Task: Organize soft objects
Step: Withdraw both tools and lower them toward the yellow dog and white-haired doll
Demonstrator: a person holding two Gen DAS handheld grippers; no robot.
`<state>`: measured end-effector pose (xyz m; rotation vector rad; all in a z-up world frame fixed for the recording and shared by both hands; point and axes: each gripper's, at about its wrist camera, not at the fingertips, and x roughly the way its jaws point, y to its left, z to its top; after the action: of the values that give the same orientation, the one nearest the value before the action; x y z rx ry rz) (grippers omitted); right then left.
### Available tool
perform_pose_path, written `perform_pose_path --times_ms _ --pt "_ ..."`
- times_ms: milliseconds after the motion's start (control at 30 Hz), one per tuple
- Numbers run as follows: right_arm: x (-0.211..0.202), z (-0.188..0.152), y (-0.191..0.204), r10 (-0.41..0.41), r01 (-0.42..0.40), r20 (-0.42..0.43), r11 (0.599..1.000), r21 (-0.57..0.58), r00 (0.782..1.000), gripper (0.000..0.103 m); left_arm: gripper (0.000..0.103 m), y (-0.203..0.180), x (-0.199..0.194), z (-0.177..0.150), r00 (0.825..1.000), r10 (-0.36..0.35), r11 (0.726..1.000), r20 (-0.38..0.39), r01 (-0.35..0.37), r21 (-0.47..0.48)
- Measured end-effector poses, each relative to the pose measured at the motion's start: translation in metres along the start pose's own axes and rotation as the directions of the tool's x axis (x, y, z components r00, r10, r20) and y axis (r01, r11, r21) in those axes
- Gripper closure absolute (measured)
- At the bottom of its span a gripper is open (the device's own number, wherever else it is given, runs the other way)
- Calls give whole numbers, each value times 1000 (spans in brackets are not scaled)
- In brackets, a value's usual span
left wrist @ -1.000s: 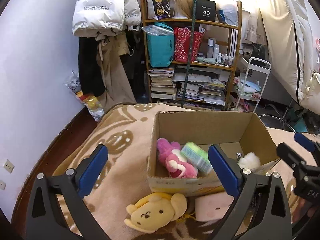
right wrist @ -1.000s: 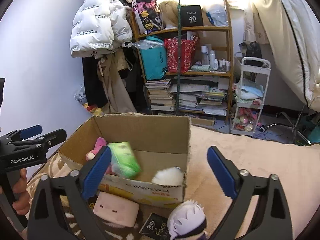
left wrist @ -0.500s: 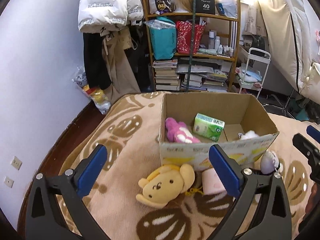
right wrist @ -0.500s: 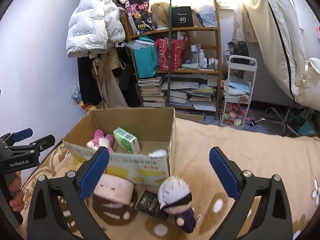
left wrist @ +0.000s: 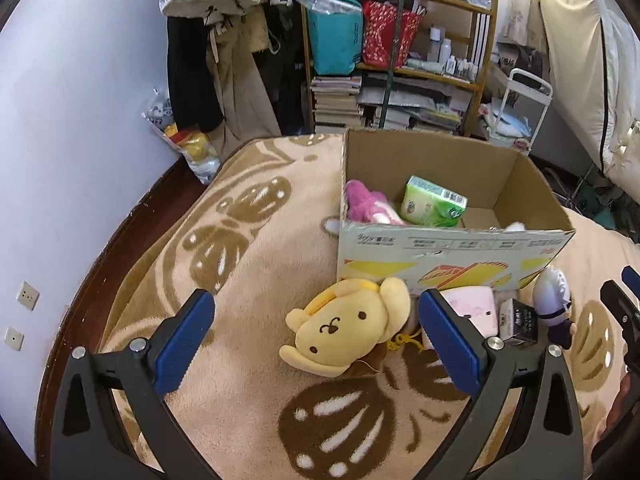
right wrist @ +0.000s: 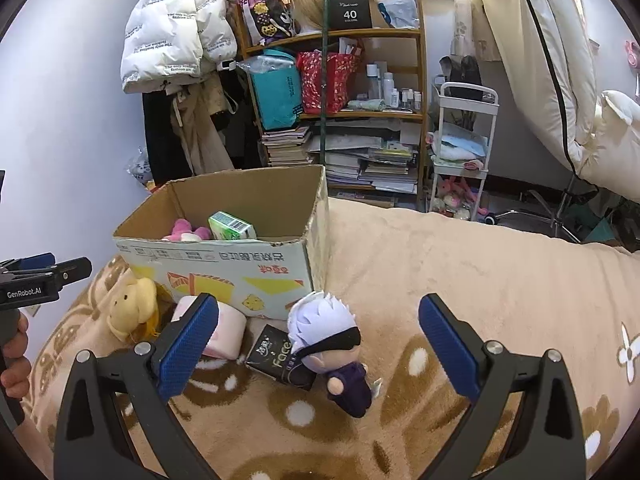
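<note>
A cardboard box point(left wrist: 452, 248) point(right wrist: 224, 264) stands on the beige blanket, holding a pink plush point(left wrist: 366, 204) point(right wrist: 186, 230), a green tissue pack point(left wrist: 434, 202) point(right wrist: 232, 226) and a white fluffy thing point(left wrist: 516, 226). In front of it lie a yellow dog plush point(left wrist: 348, 324) point(right wrist: 130, 306), a pink square plush point(left wrist: 474, 308) point(right wrist: 224, 330), a black pack point(left wrist: 518, 318) point(right wrist: 276, 356) and a white-haired doll point(left wrist: 554, 300) point(right wrist: 332, 344). My left gripper point(left wrist: 316, 340) is open, just short of the yellow plush. My right gripper point(right wrist: 318, 344) is open, and the doll lies between its fingers without touching them.
The blanket point(right wrist: 460, 280) covers a bed. Behind it stand a cluttered wooden shelf point(right wrist: 360, 112), hanging coats point(right wrist: 176, 40) and a white trolley point(right wrist: 460, 140). A purple wall point(left wrist: 72, 120) runs along the left. A hand point(right wrist: 14, 356) holds the left gripper's handle.
Both grippers have pulled back and up from the box. The plush toys in front of the box have come into full view. Both stay open with nothing in them.
</note>
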<state>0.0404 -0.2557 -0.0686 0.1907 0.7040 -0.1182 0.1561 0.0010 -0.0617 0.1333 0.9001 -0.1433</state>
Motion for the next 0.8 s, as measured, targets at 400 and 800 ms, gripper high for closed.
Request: perform_pose_path --times_ms 400,800 --pt "37 -13 -12 -15 16 -78 1000 11 997 0 3 -15 35 -11 997 -31 997 -78 36 73" --pt "65 -20 -28 6 1 -136 999 51 991 0 3 -31 81 -22 983 -33 997 -179 46 66"
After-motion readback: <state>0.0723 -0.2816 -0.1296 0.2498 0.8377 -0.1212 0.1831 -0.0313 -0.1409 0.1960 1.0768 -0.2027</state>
